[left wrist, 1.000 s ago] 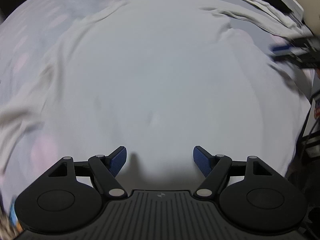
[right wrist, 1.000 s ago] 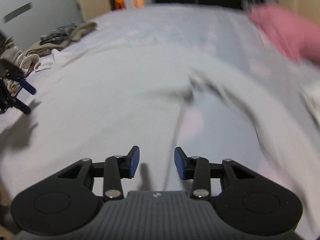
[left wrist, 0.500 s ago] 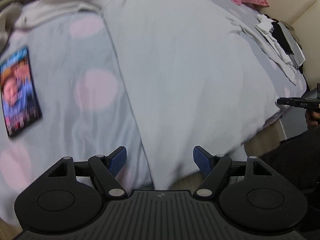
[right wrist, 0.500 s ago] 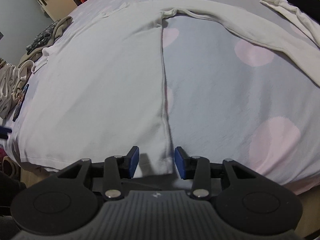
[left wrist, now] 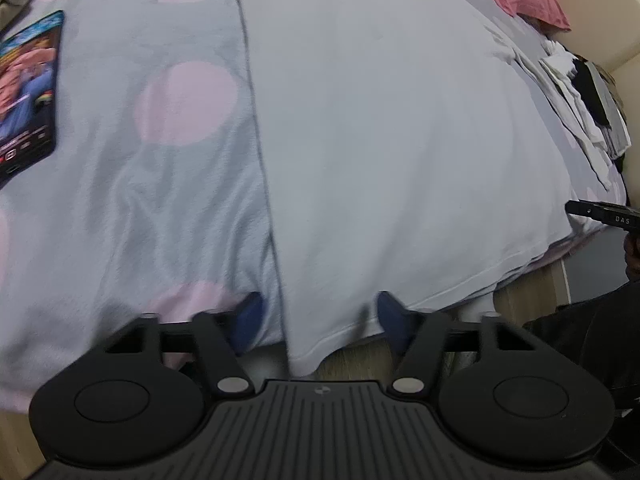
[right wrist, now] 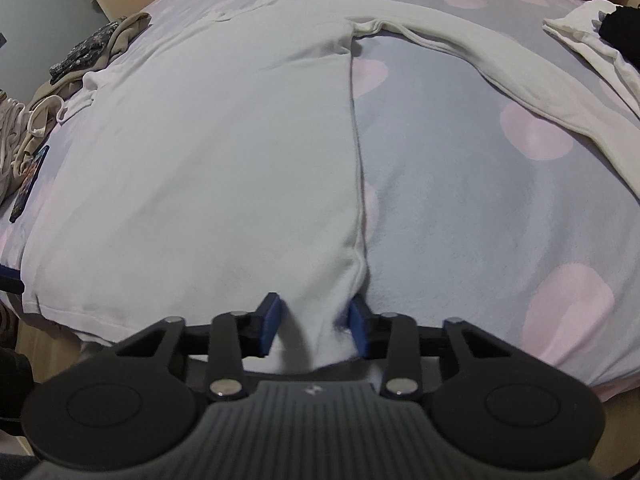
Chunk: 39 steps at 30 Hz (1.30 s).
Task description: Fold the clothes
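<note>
While the white long-sleeved top (right wrist: 208, 168) lies spread flat on the spotted bed cover (right wrist: 472, 216), its hem hanging over the bed's near edge, both grippers sit at the hem corners — the pick-up before the first fold, I judge. The left gripper (left wrist: 318, 318) has just been closing, its fingers part open around the corner without pressing it. The right gripper (right wrist: 314, 326) has narrowed too, its fingers close beside the other bunched corner; contact is unclear. Next: pinch both corners firmly, then lift evenly toward the collar.
</note>
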Each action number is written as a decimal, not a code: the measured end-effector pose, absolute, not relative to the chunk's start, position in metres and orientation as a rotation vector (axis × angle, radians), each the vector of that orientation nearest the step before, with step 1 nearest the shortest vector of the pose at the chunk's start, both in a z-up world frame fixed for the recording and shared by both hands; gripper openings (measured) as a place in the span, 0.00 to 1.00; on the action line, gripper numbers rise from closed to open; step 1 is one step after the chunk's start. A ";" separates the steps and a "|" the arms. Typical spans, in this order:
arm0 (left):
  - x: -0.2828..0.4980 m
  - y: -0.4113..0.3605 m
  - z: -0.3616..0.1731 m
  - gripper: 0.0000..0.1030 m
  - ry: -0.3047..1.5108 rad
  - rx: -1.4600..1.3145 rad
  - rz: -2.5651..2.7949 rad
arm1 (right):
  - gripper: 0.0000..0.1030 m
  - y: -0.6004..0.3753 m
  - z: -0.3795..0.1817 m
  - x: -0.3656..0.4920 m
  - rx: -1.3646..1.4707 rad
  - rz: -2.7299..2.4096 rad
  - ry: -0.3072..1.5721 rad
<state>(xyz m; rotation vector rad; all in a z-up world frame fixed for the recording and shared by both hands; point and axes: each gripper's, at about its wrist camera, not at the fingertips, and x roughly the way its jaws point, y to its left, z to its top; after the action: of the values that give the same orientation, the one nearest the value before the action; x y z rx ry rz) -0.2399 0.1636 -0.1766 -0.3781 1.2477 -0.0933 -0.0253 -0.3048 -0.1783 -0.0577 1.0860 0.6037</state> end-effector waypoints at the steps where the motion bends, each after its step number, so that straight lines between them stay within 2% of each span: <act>1: -0.244 0.165 -0.176 0.41 1.242 -0.385 -0.089 | 0.36 -0.307 -0.179 -0.025 -0.051 0.604 1.087; 8: -0.257 0.167 -0.189 0.39 1.212 -0.465 -0.106 | 0.41 -0.309 -0.181 -0.028 -0.035 0.619 1.072; 10: -0.257 0.165 -0.192 0.37 1.217 -0.457 -0.103 | 0.41 -0.308 -0.181 -0.029 -0.041 0.623 1.071; 12: -0.256 0.165 -0.194 0.34 1.219 -0.451 -0.093 | 0.37 -0.310 -0.181 -0.028 -0.044 0.626 1.075; 14: -0.257 0.169 -0.193 0.09 1.226 -0.453 -0.065 | 0.11 -0.313 -0.180 -0.025 -0.030 0.629 1.086; 15: -0.258 0.170 -0.192 0.02 1.224 -0.451 -0.064 | 0.09 -0.317 -0.180 -0.024 0.000 0.638 1.096; 26: -0.278 0.191 -0.158 0.02 1.195 -0.553 -0.244 | 0.06 -0.346 -0.152 -0.029 0.174 0.723 1.220; 39: -0.291 0.208 -0.137 0.02 1.165 -0.663 -0.325 | 0.06 -0.364 -0.139 -0.038 0.325 0.829 1.262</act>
<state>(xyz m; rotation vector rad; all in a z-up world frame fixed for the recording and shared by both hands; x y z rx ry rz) -0.2907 0.2082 -0.1368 -0.6633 1.1655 -0.3250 -0.0384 -0.3641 -0.1391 0.3246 1.2619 0.8294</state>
